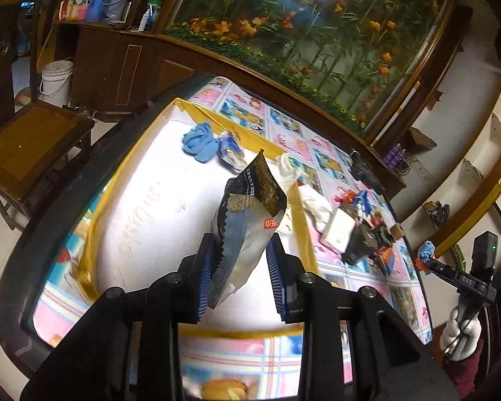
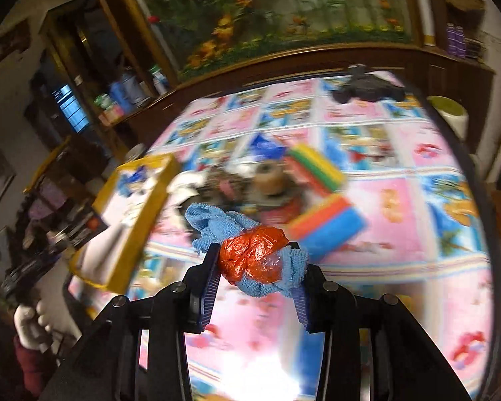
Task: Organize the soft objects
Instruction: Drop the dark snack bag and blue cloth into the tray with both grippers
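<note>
Two grippers are each carrying something above a table covered with a pink and blue cartoon cloth (image 1: 320, 153). The left gripper (image 1: 240, 260) has its jaws pressed onto a tall, dark snack bag (image 1: 247, 220) with gold patterning and a jagged edge; the bag stands tilted between the blue ribbed pads (image 1: 277, 280), over a shallow tray (image 1: 304, 230) with yellow taped walls and a white floor. At the far end of that tray lie a crumpled blue cloth (image 1: 198, 142) and, touching it, a small blue-and-white packet (image 1: 230, 150).

The right gripper (image 2: 259, 267) pinches a bundle made of a light blue towel (image 2: 213, 222) and a crinkled red plastic bag (image 2: 252, 257); the towel spills out past the jaws on both sides. This bundle hangs in the air above the cloth, near the tray's right wall. In the left wrist view the same gripper shows at the right edge, held by a white-gloved hand (image 1: 461, 337) with a dark red sleeve.

Beyond the bundle, on the cloth, sit two striped sponges (image 2: 320, 167) and a blurred heap of other items that I cannot make out.
</note>
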Available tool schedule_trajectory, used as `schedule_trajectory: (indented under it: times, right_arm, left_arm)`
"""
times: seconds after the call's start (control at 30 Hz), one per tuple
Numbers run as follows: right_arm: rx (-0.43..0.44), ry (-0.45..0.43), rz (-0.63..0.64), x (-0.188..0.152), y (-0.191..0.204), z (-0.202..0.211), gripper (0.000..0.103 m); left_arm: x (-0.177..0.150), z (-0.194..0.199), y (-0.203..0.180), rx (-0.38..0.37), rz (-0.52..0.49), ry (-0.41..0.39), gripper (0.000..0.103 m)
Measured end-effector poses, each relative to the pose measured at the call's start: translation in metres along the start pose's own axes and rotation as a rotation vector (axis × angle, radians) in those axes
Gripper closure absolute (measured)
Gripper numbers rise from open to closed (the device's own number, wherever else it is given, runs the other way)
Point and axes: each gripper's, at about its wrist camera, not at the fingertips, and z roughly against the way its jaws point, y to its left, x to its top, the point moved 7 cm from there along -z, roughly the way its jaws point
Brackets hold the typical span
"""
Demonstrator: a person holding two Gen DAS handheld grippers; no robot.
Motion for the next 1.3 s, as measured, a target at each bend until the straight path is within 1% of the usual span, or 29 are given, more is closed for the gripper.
schedule_trajectory:
  times: [0.17, 0.3, 0.4, 0.43, 0.47, 0.5, 0.53, 0.57, 0.67, 0.73, 0.8, 0.87, 0.93, 1.0, 1.07, 1.2, 1.3]
  right_arm:
    - [0.096, 0.075, 0.086, 0.011, 0.07, -0.049, 0.065]
    - [0.138, 0.134, 0.16, 0.022, 0.123, -0.088, 0.065]
    - [0.168, 0.182, 0.186, 0.033, 0.156, -0.12, 0.065]
    - [0.174, 0.195, 0.19, 0.036, 0.165, -0.131, 0.065]
    - [0.178, 0.206, 0.197, 0.04, 0.174, -0.142, 0.065]
    - [0.179, 0.217, 0.204, 0.043, 0.183, -0.153, 0.065]
    - [0.178, 0.226, 0.21, 0.047, 0.19, -0.164, 0.065]
    - [0.178, 0.236, 0.213, 0.05, 0.2, -0.176, 0.065]
    - [0.167, 0.259, 0.236, 0.057, 0.22, -0.203, 0.064]
    - [0.123, 0.25, 0.28, 0.063, 0.23, -0.22, 0.064]
    - [0.097, 0.248, 0.309, 0.065, 0.239, -0.237, 0.061]
    - [0.088, 0.25, 0.31, 0.065, 0.246, -0.248, 0.06]
    - [0.098, 0.254, 0.294, 0.064, 0.249, -0.253, 0.054]
    - [0.108, 0.24, 0.277, 0.065, 0.247, -0.249, 0.04]
    - [0.119, 0.216, 0.26, 0.067, 0.244, -0.238, 0.036]
    - [0.142, 0.174, 0.225, 0.069, 0.227, -0.211, 0.035]
    - [0.147, 0.133, 0.201, 0.065, 0.207, -0.185, 0.033]
  left_arm:
    - [0.029, -0.026, 0.017, 0.04, 0.003, 0.026, 0.075]
    - [0.051, -0.053, 0.032, 0.04, 0.039, 0.048, 0.075]
    - [0.065, -0.072, 0.045, 0.054, 0.075, 0.05, 0.074]
    - [0.067, -0.077, 0.048, 0.052, 0.089, 0.048, 0.072]
    - [0.069, -0.083, 0.053, 0.053, 0.102, 0.054, 0.067]
    - [0.069, -0.089, 0.057, 0.057, 0.113, 0.069, 0.06]
    - [0.067, -0.094, 0.061, 0.058, 0.129, 0.088, 0.057]
    - [0.065, -0.096, 0.062, 0.05, 0.145, 0.105, 0.05]
    - [0.061, -0.087, 0.063, 0.02, 0.151, 0.105, 0.047]
    - [0.06, -0.077, 0.064, 0.004, 0.161, 0.098, 0.044]
    - [0.062, -0.065, 0.063, 0.002, 0.16, 0.075, 0.044]
    - [0.062, -0.046, 0.062, -0.014, 0.163, 0.034, 0.044]
    - [0.061, -0.033, 0.061, -0.025, 0.167, 0.0, 0.04]
    - [0.058, -0.019, 0.062, -0.028, 0.171, -0.033, 0.037]
    - [0.051, -0.009, 0.061, -0.023, 0.174, -0.053, 0.037]
    - [0.037, 0.0, 0.058, -0.033, 0.198, -0.044, 0.037]
    - [0.026, 0.009, 0.047, -0.042, 0.194, -0.044, 0.037]
